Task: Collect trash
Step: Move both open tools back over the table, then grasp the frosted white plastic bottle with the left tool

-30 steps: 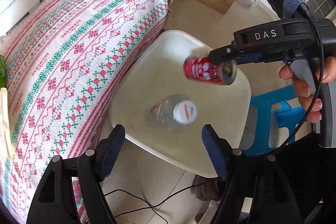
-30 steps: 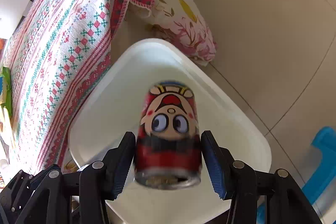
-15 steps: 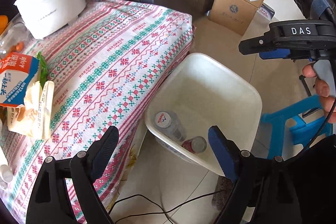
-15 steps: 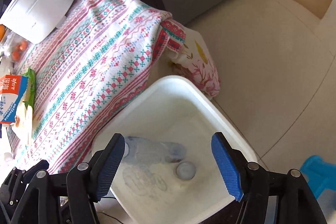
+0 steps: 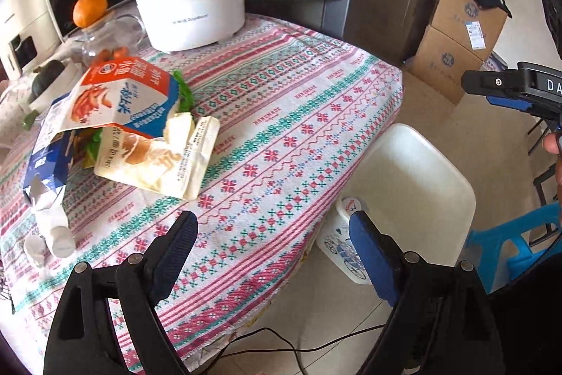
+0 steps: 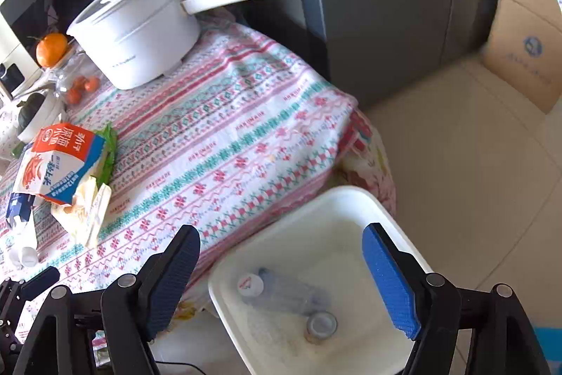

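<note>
Bin [image 6: 351, 199]: white, on the floor against the table's edge; at 5 o'clock in the right wrist view, at 3 to 4 o'clock in the left.
Bottle [image 6: 284, 292]: clear plastic, white cap, lying on its side in the bin.
Can [image 6: 321, 325]: in the bin, just beside the bottle at its 5 o'clock, silver end facing up.
Cartons [image 5: 130, 125]: a heap of flattened milk cartons and wrappers on the tablecloth [image 5: 281, 115], at 9 o'clock in the left view, well apart from the bin.
Left gripper [image 5: 274, 255]: jaws wide, holding nothing, above the table edge.
Right gripper [image 6: 281, 280]: jaws wide, empty, over the bin; bottle and can show between the fingers.
Pot [image 5: 191, 7]: white, long handle, at the table's far side, 12 o'clock.
Orange [image 5: 89, 10]: at the pot's 9 o'clock, on a glass jar.
Boxes [image 5: 456, 34]: cardboard, stacked on the floor at 2 o'clock.
</note>
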`<state>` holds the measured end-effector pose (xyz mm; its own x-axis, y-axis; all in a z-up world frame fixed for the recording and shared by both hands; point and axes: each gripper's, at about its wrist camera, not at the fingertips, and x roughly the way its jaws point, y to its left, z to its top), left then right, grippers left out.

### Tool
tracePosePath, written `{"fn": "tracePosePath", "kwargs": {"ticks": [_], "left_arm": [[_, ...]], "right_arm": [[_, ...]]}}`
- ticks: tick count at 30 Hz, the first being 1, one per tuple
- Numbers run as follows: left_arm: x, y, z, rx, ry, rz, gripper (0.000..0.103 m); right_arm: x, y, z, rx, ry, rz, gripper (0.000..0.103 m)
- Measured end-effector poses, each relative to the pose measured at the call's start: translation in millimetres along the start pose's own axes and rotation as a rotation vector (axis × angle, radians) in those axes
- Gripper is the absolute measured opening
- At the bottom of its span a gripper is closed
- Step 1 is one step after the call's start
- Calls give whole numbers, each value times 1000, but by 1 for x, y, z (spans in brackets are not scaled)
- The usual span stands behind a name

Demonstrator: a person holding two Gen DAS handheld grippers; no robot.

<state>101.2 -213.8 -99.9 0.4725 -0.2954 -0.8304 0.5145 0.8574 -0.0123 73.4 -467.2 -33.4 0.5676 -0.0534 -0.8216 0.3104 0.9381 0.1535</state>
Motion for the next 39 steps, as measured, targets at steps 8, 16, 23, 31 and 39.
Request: {"fn": "tracePosePath", "kwargs": {"ticks": [8, 16, 23, 31, 39], "left_arm": [[-25, 50, -1, -100, -68, 78, 101], [-45, 123, -5, -243, -108, 176, 103], [-31, 217, -9, -442, 28, 215, 103], [-4, 298, -11, -676, 81, 223, 88], [31, 340, -15, -834, 108, 172, 59]], "right_arm": [[6, 65, 7, -116, -44, 40, 84], [19, 115, 9, -172, -49, 84, 89], [38, 140, 8, -194, -21, 90, 89], [54, 161, 9, -191, 3, 100, 89], [67, 173, 8, -194, 26, 96, 89]]}}
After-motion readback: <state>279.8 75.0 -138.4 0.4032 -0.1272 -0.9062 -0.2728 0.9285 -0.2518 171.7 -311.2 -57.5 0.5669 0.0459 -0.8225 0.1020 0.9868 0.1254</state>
